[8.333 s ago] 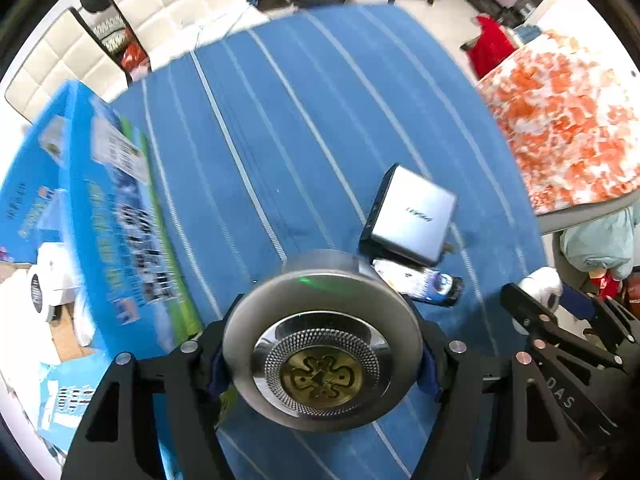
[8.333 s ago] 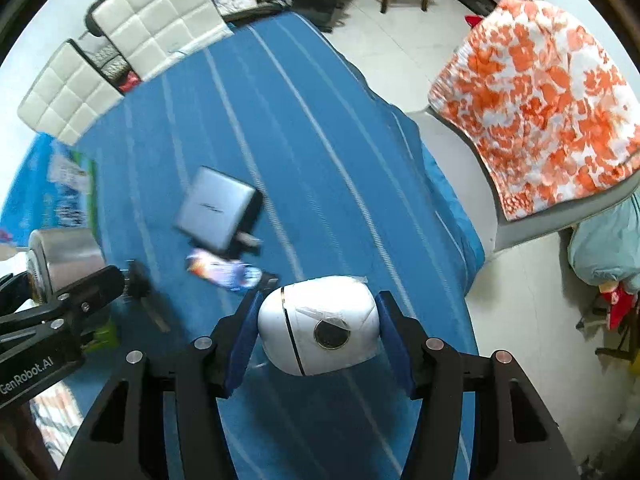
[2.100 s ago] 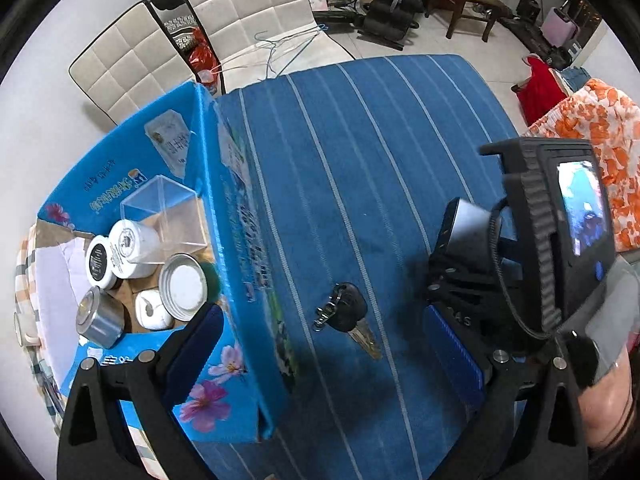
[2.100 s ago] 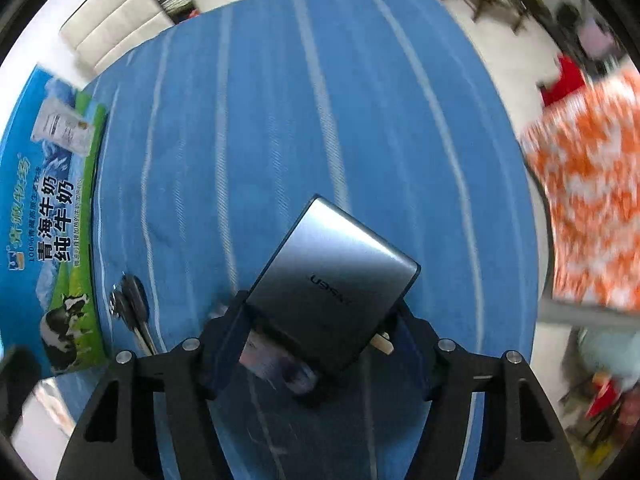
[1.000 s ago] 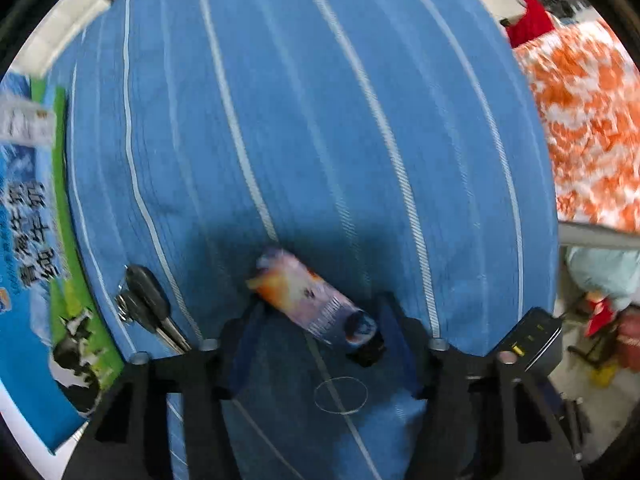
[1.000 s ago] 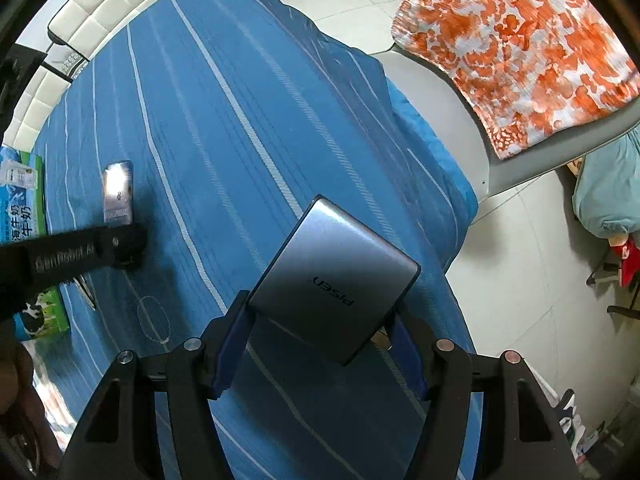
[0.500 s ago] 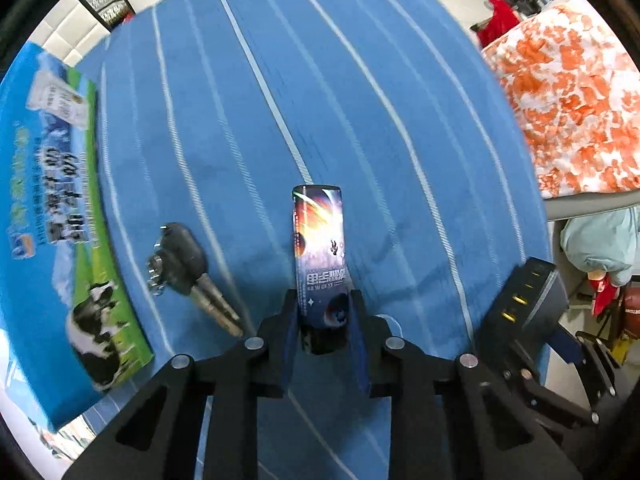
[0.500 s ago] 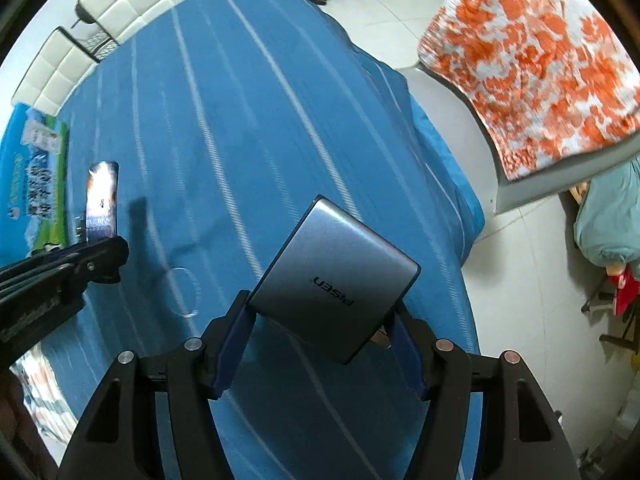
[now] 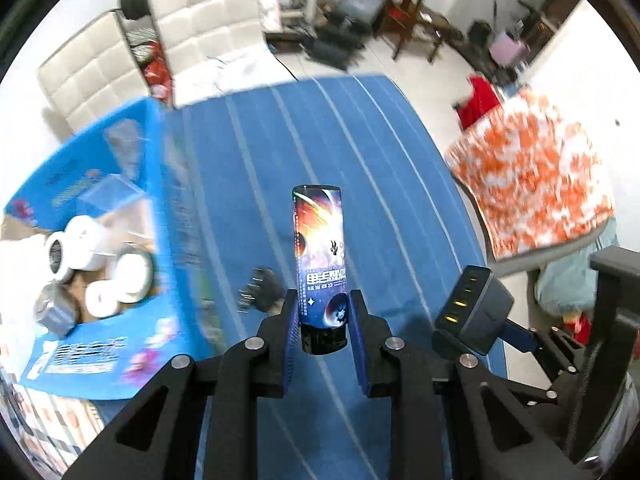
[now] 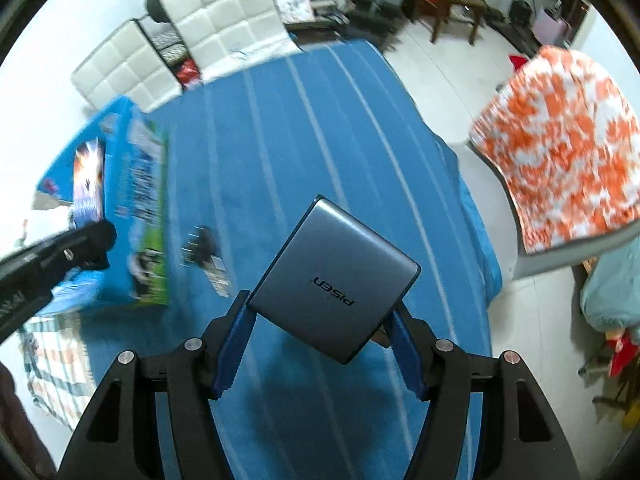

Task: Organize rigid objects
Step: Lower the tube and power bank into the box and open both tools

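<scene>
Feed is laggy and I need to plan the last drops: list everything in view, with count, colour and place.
Galaxy-print tube: 1, blue-orange, black cap, in left gripper.
PISEN charger: 1, grey, in right gripper.
Keys: 1 bunch, black heads, on the cloth beside the carton.
Milk carton box: 1, blue-green, left table edge, open.
Round containers: several, white and silver, inside the box; blurred.
Tablecloth: 1, blue, white stripes.
Chairs: 2, white, quilted, far end.
Floral cloth: 1, orange-white, right.
Left gripper: black, blue pads, shut.
Right gripper: same, shut.
</scene>
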Motion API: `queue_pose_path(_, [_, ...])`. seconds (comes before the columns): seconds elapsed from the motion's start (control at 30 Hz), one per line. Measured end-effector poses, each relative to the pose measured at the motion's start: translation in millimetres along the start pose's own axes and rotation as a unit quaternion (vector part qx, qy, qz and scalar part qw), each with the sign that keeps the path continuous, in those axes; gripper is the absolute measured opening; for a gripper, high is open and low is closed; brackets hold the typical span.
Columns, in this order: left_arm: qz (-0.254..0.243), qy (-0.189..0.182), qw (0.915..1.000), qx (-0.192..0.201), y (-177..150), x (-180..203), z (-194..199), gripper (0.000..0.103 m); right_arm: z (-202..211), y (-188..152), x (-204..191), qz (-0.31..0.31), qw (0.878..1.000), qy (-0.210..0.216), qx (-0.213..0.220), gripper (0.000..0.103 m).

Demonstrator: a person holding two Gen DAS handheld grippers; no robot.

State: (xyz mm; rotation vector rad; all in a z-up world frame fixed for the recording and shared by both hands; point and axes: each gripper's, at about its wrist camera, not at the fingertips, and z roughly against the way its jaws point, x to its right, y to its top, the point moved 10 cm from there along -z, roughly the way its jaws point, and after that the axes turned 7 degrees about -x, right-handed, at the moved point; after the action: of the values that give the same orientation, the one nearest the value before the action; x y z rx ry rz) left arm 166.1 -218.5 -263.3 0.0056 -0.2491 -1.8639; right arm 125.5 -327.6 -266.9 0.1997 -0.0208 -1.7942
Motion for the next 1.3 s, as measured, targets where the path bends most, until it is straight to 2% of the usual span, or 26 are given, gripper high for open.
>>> queue_pose_path(0.23, [0.073, -0.004, 0.9969, 0.029, -19, -75, 37, 0.021, 35, 6, -90, 0.05, 0.997, 0.048, 0.023, 0.067])
queue_pose_path(0.4, [0.12, -0.007, 0.992, 0.039, -35, -129, 54, 0.021, 37, 5, -154, 0.086, 0.994, 0.07, 0.021, 0.067])
queue_pose_path(0.57, [0.17, -0.013, 0.9851, 0.027, -53, -193, 50, 0.021, 14, 11, -214, 0.105, 0.99, 0.093, 0.011, 0.067])
queue_pose_path(0.7, [0.206, -0.032, 0.978, 0.002, -62, -232, 29, 0.021, -27, 12, -247, 0.102, 0.987, 0.118, -0.026, 0.067])
queue_pose_path(0.83, [0.221, -0.043, 0.9741, -0.022, -64, -255, 5, 0.021, -67, 17, -264, 0.101, 0.986, 0.12, -0.054, 0.067])
queue_pose_path(0.9, [0.229, -0.06, 0.9707, -0.039, -65, -262, -10, 0.021, -82, 19, -267, 0.103, 0.985, 0.121, -0.064, 0.067])
queue_pose_path(0.97, [0.23, -0.072, 0.969, -0.053, -63, -266, -20, 0.021, -93, 25, -277, 0.119, 0.986, 0.103, -0.059, 0.067])
queue_pose_path(1.03, [0.226, -0.075, 0.9688, -0.066, -63, -268, -28, 0.021, -97, 29, -288, 0.139, 0.983, 0.104, -0.055, 0.067])
queue_pose_path(1.3, [0.219, -0.08, 0.9666, -0.105, -63, -283, -51, 0.019, -138, 23, -314, 0.158, 0.976, 0.103, -0.111, 0.067])
